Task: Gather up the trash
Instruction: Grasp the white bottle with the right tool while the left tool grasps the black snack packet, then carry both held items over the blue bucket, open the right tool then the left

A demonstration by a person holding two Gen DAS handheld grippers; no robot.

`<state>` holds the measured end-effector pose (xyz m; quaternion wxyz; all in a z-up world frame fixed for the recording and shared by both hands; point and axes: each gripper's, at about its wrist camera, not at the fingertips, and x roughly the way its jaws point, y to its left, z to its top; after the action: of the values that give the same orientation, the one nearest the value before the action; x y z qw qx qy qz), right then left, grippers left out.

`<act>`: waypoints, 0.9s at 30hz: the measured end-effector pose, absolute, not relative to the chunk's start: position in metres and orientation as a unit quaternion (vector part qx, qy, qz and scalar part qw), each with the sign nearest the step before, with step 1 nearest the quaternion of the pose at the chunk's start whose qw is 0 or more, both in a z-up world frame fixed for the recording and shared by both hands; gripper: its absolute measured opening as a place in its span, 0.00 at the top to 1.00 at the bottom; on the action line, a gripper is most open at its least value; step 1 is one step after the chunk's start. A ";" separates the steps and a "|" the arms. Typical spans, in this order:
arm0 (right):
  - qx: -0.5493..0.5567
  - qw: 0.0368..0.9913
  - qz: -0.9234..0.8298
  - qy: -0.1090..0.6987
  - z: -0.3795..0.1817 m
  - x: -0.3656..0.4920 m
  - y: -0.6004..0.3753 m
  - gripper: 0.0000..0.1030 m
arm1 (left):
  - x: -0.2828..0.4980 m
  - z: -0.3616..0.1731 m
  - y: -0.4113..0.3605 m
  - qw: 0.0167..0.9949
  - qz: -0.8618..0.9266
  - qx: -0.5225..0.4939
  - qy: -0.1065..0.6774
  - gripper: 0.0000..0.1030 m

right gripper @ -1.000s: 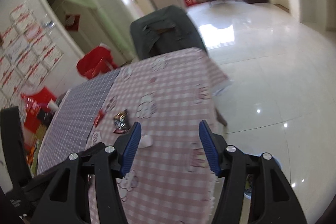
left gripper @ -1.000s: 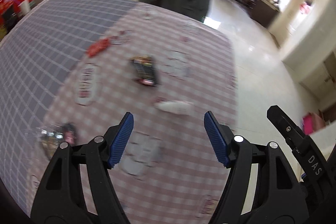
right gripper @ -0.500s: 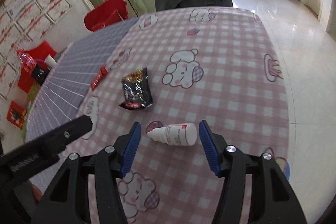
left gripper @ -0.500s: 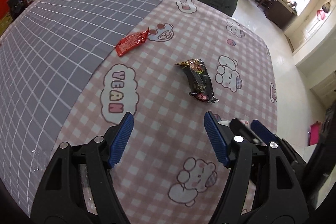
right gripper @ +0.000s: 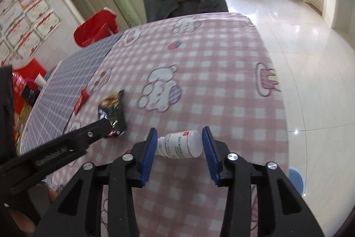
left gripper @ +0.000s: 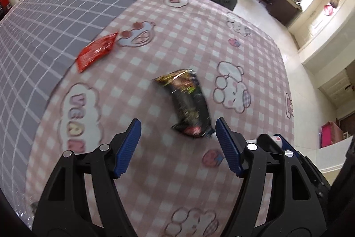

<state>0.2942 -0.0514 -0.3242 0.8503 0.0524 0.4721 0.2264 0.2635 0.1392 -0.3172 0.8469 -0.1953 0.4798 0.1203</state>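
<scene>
**White bottle lies crosswise between the right tool's open fingers**

The white bottle (right gripper: 180, 144), a small plastic one with a printed label, lies on its side on the bench (right gripper: 221, 72), which is covered in a pink checked cloth with cartoon prints. Its long axis runs left to right, straight across the gap of the right tool (right gripper: 180, 144), so cap and base point at the two blue pads. The cap end sits touching or just short of the left pad; the base end is just beside the right pad. The right tool's fingers stand apart, not yet pressing the bottle. Closing them would likely squeeze the bottle end to end, a grip that may slip on the narrow cap.

The left tool (left gripper: 177, 141) is also spread wide and holds nothing. A black snack wrapper (left gripper: 188, 103) lies just ahead of its gap, nearer the right finger, its long axis pointing roughly away from the tool. A red wrapper (left gripper: 96, 51) lies farther off to the left, across the seam where the pink cloth meets a grey checked one.

The right tool is clearly the nearer one to the bottle.
</scene>
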 end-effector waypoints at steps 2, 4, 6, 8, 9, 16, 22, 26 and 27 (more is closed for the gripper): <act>0.058 0.851 0.223 0.472 -0.324 0.297 -0.055 0.60 | 0.270 -0.323 0.136 0.845 0.124 -0.185 0.485 0.36; 0.066 0.851 0.222 0.472 -0.324 0.299 -0.056 0.60 | 0.274 -0.326 0.133 0.848 0.128 -0.169 0.486 0.49; 0.069 0.850 0.222 0.473 -0.325 0.299 -0.057 0.60 | 0.277 -0.327 0.127 0.851 0.128 -0.142 0.490 0.63; 0.075 0.849 0.222 0.474 -0.325 0.300 -0.057 0.60 | 0.278 -0.326 0.126 0.851 0.113 -0.142 0.493 0.81; 0.078 0.848 0.222 0.475 -0.324 0.300 -0.057 0.60 | 0.278 -0.325 0.126 0.851 0.110 -0.141 0.494 0.81; 0.083 0.848 0.229 0.470 -0.313 0.297 -0.057 0.60 | 0.267 -0.305 0.126 0.857 0.108 -0.161 0.478 0.83; 0.094 0.849 0.238 0.463 -0.300 0.293 -0.064 0.60 | 0.261 -0.283 0.115 0.867 0.102 -0.155 0.463 0.83; 0.103 0.854 0.239 0.451 -0.289 0.289 -0.077 0.60 | 0.257 -0.272 0.101 0.872 0.096 -0.146 0.457 0.83; 0.105 0.854 0.238 0.450 -0.287 0.289 -0.081 0.60 | 0.256 -0.270 0.097 0.872 0.094 -0.145 0.457 0.83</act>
<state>0.2885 -0.0808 -0.2875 0.8542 0.1054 0.4501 0.2380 0.2561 0.0972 -0.2703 0.8724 -0.1454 0.4570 0.0942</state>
